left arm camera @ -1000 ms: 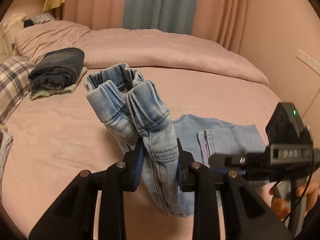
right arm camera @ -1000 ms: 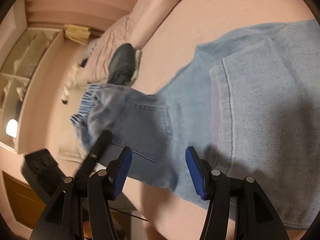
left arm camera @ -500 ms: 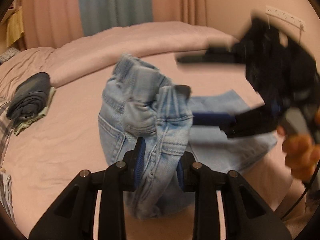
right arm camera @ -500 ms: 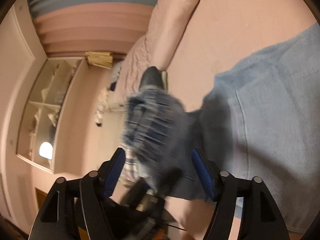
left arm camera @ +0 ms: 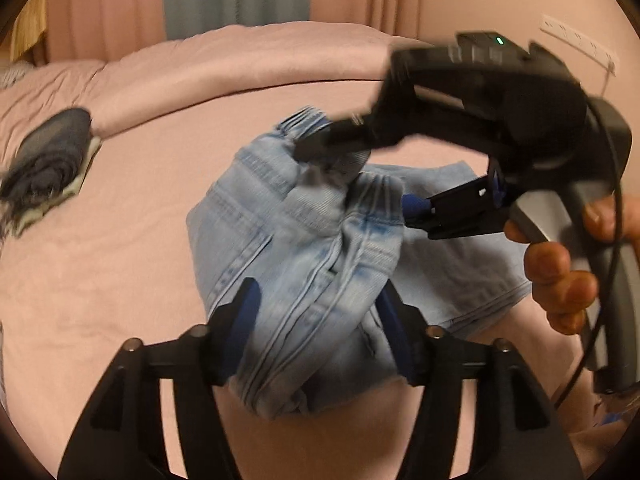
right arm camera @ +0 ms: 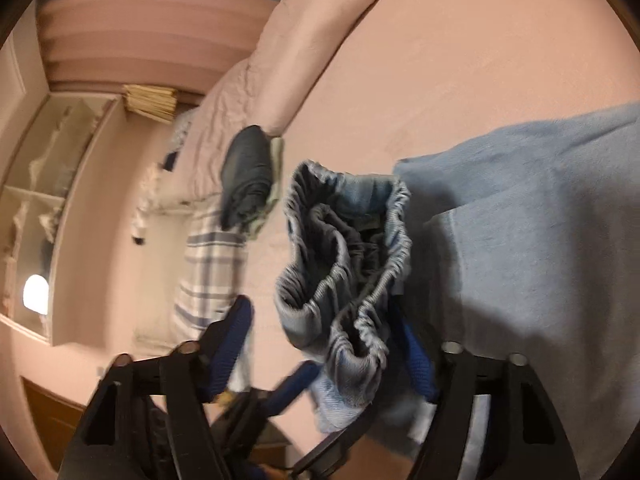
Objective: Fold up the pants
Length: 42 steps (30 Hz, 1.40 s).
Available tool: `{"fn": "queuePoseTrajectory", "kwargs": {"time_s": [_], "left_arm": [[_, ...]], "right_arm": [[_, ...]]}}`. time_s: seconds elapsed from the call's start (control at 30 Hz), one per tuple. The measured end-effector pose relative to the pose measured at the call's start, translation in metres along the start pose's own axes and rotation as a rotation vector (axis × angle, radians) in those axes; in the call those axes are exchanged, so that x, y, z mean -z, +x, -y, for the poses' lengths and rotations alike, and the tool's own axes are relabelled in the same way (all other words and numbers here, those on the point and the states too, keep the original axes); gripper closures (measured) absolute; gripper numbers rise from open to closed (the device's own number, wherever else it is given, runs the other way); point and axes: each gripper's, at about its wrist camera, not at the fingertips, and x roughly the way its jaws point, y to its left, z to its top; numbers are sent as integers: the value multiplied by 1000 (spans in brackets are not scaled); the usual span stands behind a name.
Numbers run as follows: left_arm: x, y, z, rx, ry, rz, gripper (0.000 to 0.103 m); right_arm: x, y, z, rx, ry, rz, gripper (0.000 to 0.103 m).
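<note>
The pants (left arm camera: 308, 264) are light blue denim, bunched into a soft heap on the pink bedsheet (left arm camera: 100, 280), with stitched seams running lengthwise and a gathered elastic waistband (right arm camera: 352, 240) puckered into tight ribs. The flatter part of the cloth spreads smooth beyond and to the right of the heap, lying on the sheet. The sheet is matte and faintly creased; a rolled pink duvet (left arm camera: 240, 68) forms a long rounded ridge far past the fingertips.

The left gripper (left arm camera: 320, 320) has black plastic arms with blue ribbed pads. Its jaws have just been opening: they stand partly apart with the seamed fold of denim lying between them, and the cloth fills most of the gap, though motion blur hides whether the pads still touch it.

The right gripper (right arm camera: 320, 332) is of the same make. Its jaws have just been closing and stand partly apart around the ruffled waistband, which rises between the fingers and leans toward the right pad; the left pad stands clear of the cloth. In the left wrist view its upper finger lies over the waistband and its lower finger just beside the fold. A hand (left arm camera: 568, 276) wraps its grey handle.

A dark folded garment (left arm camera: 48, 160), thick and rounded, rests on a pale cloth far off to the left of the left fingers.
</note>
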Motion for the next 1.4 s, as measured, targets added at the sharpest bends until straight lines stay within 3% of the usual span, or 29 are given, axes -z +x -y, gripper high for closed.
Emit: {"fn": "queuePoseTrajectory", "kwargs": {"time_s": [0.17, 0.3, 0.4, 0.97, 1.4], "left_arm": [[9, -1, -19, 18, -138, -34, 31], [14, -5, -23, 11, -182, -29, 23], [16, -10, -24, 26, -209, -15, 23], [42, -38, -82, 40, -480, 32, 22], [39, -28, -59, 65, -455, -1, 22]], "right_arm": [[4, -2, 9, 40, -6, 2, 53], [8, -7, 16, 45, -14, 4, 58], [13, -10, 12, 37, -34, 26, 64], [20, -56, -5, -5, -113, 154, 66], [29, -109, 33, 58, -45, 274, 67]]}}
